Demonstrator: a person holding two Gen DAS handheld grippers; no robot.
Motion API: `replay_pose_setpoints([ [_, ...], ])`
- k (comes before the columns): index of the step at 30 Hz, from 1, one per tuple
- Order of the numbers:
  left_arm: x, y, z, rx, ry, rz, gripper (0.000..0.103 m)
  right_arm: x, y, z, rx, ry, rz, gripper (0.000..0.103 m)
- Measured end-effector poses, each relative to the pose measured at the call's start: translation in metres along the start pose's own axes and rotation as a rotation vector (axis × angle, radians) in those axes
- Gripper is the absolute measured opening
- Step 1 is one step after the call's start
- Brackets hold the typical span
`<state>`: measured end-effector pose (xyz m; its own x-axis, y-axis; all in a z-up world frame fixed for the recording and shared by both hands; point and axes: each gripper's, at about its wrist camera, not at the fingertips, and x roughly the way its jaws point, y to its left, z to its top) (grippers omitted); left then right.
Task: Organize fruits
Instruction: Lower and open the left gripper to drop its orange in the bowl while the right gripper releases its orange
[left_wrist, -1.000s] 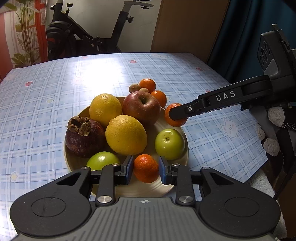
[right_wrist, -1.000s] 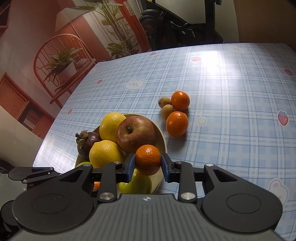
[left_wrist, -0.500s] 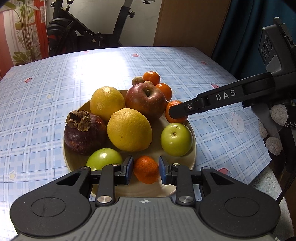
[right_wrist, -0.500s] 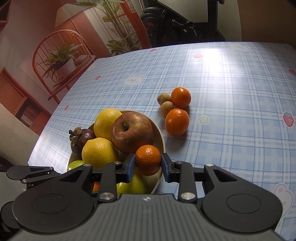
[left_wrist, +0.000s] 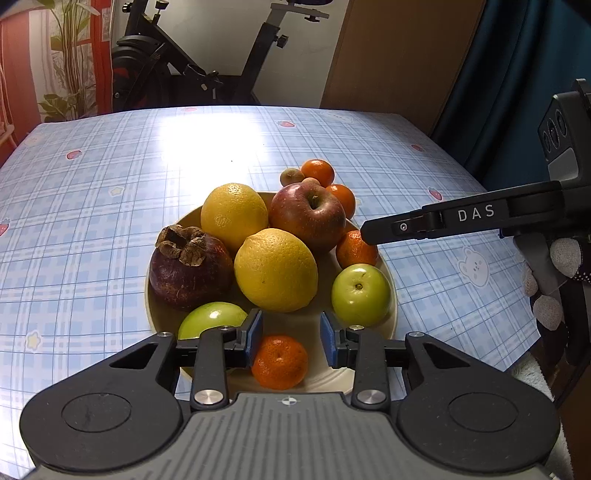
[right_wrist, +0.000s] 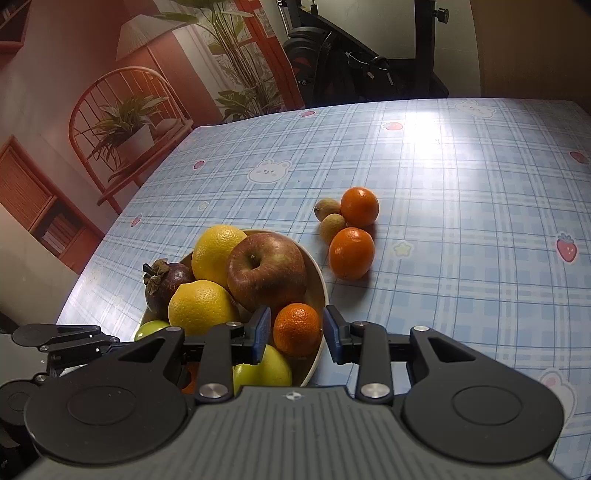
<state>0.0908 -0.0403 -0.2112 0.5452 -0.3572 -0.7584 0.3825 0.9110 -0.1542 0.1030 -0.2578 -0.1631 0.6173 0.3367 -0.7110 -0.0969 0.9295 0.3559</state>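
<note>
A cream plate holds two yellow citrus, a red apple, a mangosteen and two green apples. My left gripper hovers over the plate's near rim, its jaws opening. A small tangerine lies on the plate below and between the blue pads, with a gap on its right side. My right gripper is over the plate's right side, jaws opening too. A second tangerine sits between its pads on the fruit pile, with a thin gap on each side.
Two more tangerines and two small brown fruits lie on the blue checked tablecloth just beyond the plate. An exercise bike stands behind the table. A chair with a potted plant is off to the left.
Both pairs of jaws have widened. The left tangerine has dropped from between the pads onto the plate. The right tangerine has come down into the plate beside the red apple.
</note>
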Motion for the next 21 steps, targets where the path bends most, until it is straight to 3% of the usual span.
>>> replay_pose_setpoints([
  [3,-0.012,0.001,0.001,-0.007,-0.046,0.000,0.047,-0.008,0.000,-0.002,0.031,-0.049,0.004,0.035],
  [14,-0.039,-0.005,0.007,0.024,-0.197,0.041,0.047,-0.021,0.008,-0.020,0.004,-0.154,-0.065,0.035],
  [21,-0.037,-0.006,0.012,0.026,-0.229,0.068,0.047,-0.023,0.001,-0.022,0.002,-0.175,-0.084,0.035],
])
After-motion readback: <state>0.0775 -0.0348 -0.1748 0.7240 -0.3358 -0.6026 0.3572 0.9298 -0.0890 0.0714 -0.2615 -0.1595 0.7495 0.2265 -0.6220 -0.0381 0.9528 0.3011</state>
